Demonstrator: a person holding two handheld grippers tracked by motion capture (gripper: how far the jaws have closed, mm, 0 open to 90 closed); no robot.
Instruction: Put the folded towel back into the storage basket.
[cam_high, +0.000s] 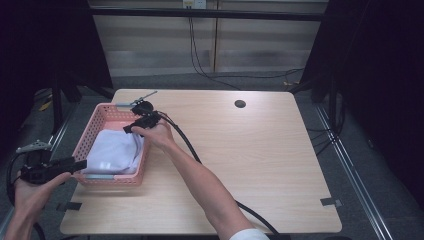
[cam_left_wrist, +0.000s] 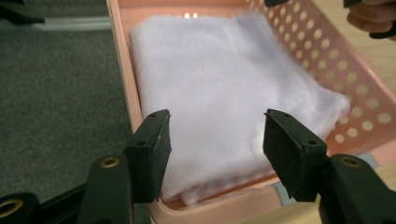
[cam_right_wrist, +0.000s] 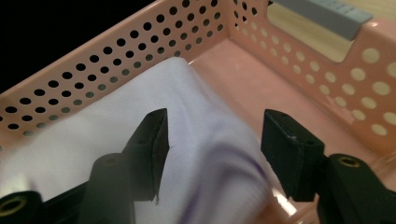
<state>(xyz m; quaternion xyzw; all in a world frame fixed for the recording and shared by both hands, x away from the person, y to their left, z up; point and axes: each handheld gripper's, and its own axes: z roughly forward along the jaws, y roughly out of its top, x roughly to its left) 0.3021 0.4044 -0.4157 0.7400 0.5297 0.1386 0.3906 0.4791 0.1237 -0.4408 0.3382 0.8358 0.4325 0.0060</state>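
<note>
Legible text, labels, brands, numbers, signs: none. Grey strip (cam_right_wrist: 322, 14) on the pink basket (cam_right_wrist: 327, 88) rim bears faint marks, too blurred to read.

table (cam_high: 260, 165): light wood | grommet hole (cam_high: 240, 104) | floor cables (cam_high: 200, 60)

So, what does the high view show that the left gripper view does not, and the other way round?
The high view alone gives the whole wooden table, the round hole in it, the left claw at the near end of the pink basket and the right claw over it. The left gripper view alone gives the left claw's two black pads standing apart, nothing pressed between them, and grey carpet. Both share the basket and the folded white cloth lying in it.
</note>
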